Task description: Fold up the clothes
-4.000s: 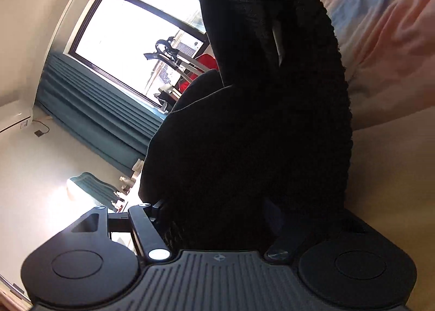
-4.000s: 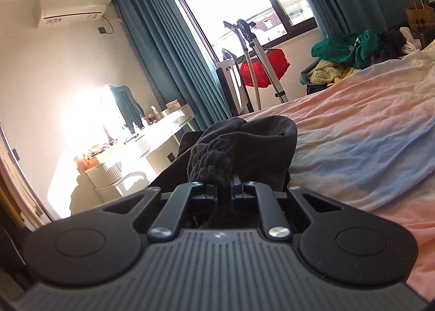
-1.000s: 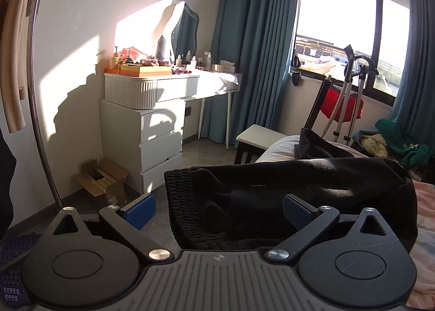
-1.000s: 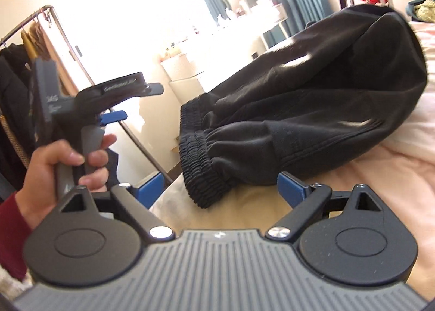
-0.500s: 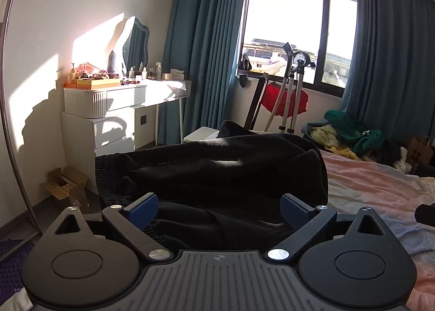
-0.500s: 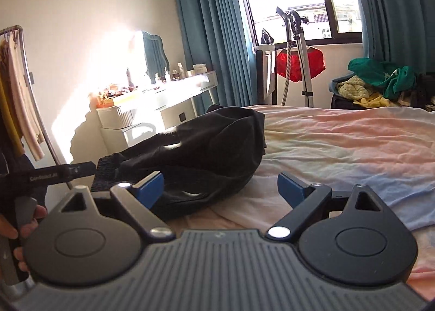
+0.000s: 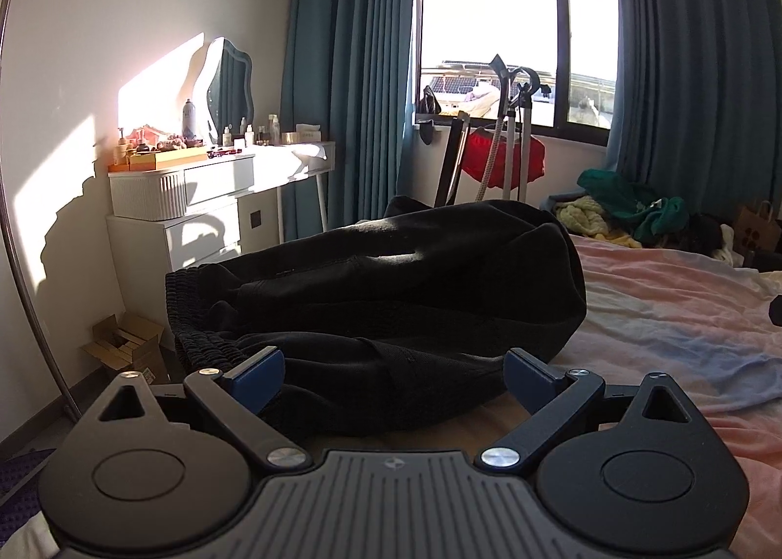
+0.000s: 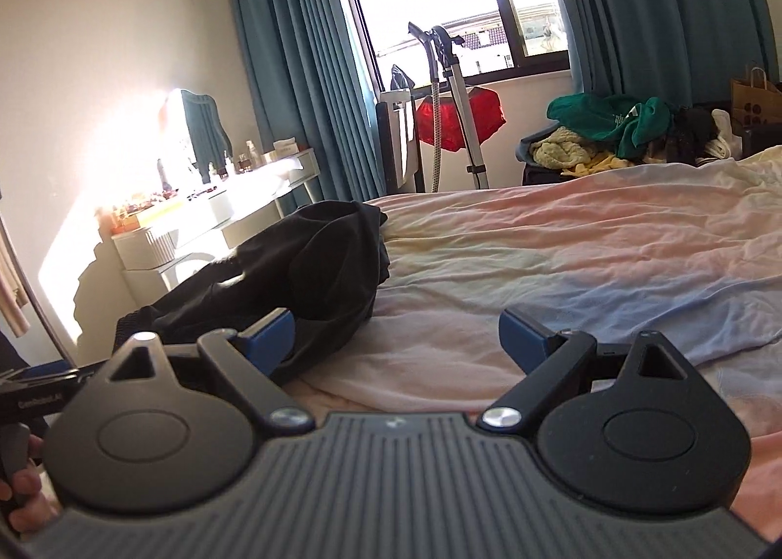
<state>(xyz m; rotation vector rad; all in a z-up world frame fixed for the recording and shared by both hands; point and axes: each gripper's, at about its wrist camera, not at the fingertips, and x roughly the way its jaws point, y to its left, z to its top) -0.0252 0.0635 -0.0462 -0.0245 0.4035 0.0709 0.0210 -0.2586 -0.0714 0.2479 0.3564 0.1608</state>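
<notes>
Black garment (image 7: 391, 285) with ribbed elastic waistband, folded in a bulky heap, lying on pastel bedsheet (image 8: 562, 261)

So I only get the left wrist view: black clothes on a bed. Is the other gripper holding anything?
Observer: No. The right gripper has its jaws wide apart over the bare pink sheet, with nothing between them.
Operator: Where is the clothing from there?
Observer: The black garment lies bunched to its left, near the bed's edge.
Operator: Anyone visible?
Observer: Only a hand in the lower left corner, wrapped around a dark handle.
</notes>
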